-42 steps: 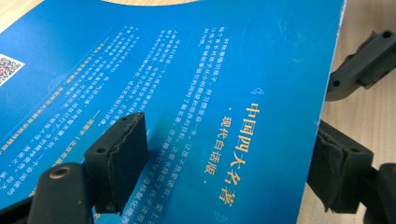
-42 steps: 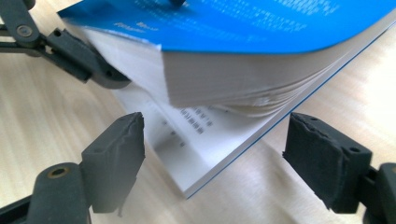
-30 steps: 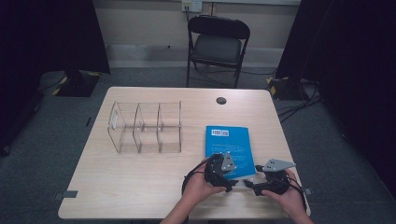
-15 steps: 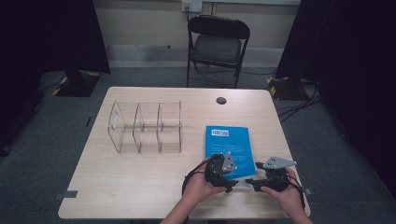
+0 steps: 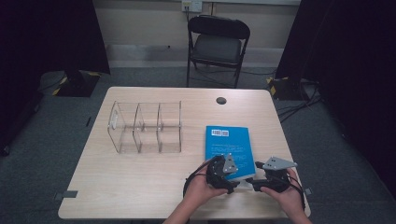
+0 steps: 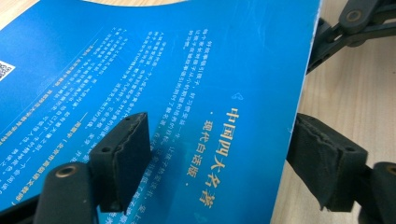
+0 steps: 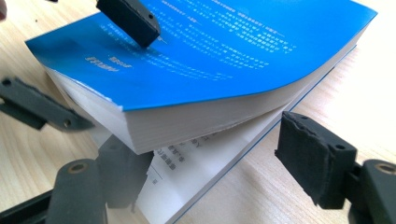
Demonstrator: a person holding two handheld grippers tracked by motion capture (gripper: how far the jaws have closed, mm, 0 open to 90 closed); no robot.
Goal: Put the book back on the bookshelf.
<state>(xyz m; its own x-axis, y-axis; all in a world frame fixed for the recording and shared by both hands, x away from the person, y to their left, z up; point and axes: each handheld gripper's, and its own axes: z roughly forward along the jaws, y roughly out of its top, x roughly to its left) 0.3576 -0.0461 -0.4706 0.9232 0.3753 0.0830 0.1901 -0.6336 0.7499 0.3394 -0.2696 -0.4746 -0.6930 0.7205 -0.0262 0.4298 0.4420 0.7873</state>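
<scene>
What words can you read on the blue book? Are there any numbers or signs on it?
"中国四大名著": gold letters on the blue book cover.
"现代白话版": smaller gold letters just beside that.
White lines of small print across the cover: too small to read.
Square code at the cover's edge: cut off, cannot be read.
Barcode on a white label at the book's far end: its numbers are too small.
Print on the open page underneath: blurred.

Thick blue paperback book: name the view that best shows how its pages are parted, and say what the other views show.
The right gripper view: the thick blue paperback book shows its white page edges, most pages lifted off a few lower ones. The left gripper view shows its blue cover with printed text. The high view shows the book lying on the wooden table.
</scene>
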